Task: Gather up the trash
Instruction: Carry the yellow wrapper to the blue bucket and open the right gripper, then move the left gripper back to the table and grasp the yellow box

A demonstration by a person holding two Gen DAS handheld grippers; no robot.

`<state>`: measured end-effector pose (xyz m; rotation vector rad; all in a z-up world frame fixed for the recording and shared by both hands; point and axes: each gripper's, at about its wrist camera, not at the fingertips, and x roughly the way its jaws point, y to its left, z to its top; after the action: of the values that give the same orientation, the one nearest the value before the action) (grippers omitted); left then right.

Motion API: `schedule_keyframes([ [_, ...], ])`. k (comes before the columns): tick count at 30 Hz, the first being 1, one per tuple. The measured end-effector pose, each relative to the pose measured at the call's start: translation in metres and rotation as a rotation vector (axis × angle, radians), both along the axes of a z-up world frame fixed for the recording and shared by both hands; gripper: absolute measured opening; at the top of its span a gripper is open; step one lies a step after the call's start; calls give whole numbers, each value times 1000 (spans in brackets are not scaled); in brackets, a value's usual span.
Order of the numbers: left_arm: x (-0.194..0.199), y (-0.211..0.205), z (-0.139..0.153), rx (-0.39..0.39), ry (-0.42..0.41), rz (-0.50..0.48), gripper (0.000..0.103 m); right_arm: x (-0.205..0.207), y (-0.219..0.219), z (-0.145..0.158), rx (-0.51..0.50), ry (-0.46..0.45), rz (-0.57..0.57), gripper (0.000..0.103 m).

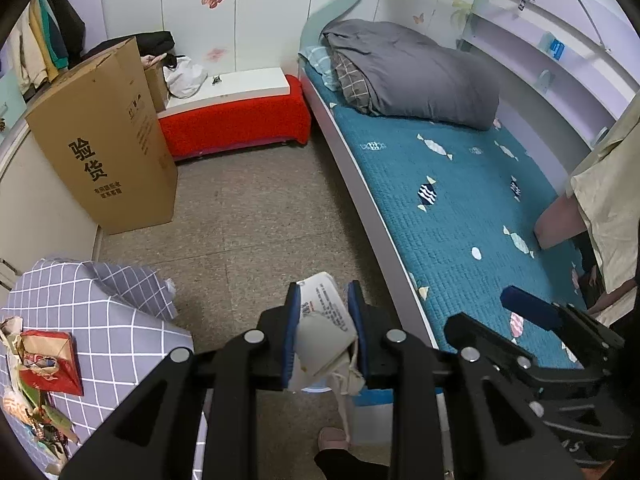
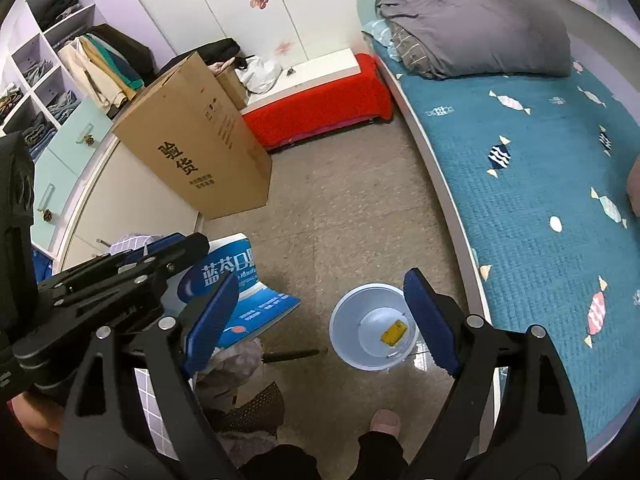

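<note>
Left wrist view, left tool [image 1: 325, 320] clamping crumpled paper [image 1: 324, 332] (printed), right tool [image 2: 328, 316] agape, empty.

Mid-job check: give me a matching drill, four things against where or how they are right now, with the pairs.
Things:
1. left gripper
2. right gripper
3. yellow scrap
4. grey duvet

States:
A. lying inside the pale blue bin
B. jaws wide, nothing between them
C. bundled at the head of the bed
D. clamped on a crumpled printed paper packet

Pairs: 1-D, 2-B, 3-A, 4-C
</note>
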<state>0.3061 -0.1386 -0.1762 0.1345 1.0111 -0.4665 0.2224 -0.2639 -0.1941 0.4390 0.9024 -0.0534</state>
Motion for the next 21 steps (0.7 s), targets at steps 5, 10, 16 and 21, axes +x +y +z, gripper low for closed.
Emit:
schedule_keyframes([
  [5,-1,1,4,-20,-33,41,68,-5,-8,1,4,-3,-29,83],
  [10,-6,6,10,-5,-59,70,73,-10,-3,6,9,-15,-9,83],
  [16,-22,35,26,1,-101,148,76,-11,17,18,-10,-49,61,85],
  [21,-39,72,45,39,-156,236,79,-11,54,33,-23,-94,161,86],
])
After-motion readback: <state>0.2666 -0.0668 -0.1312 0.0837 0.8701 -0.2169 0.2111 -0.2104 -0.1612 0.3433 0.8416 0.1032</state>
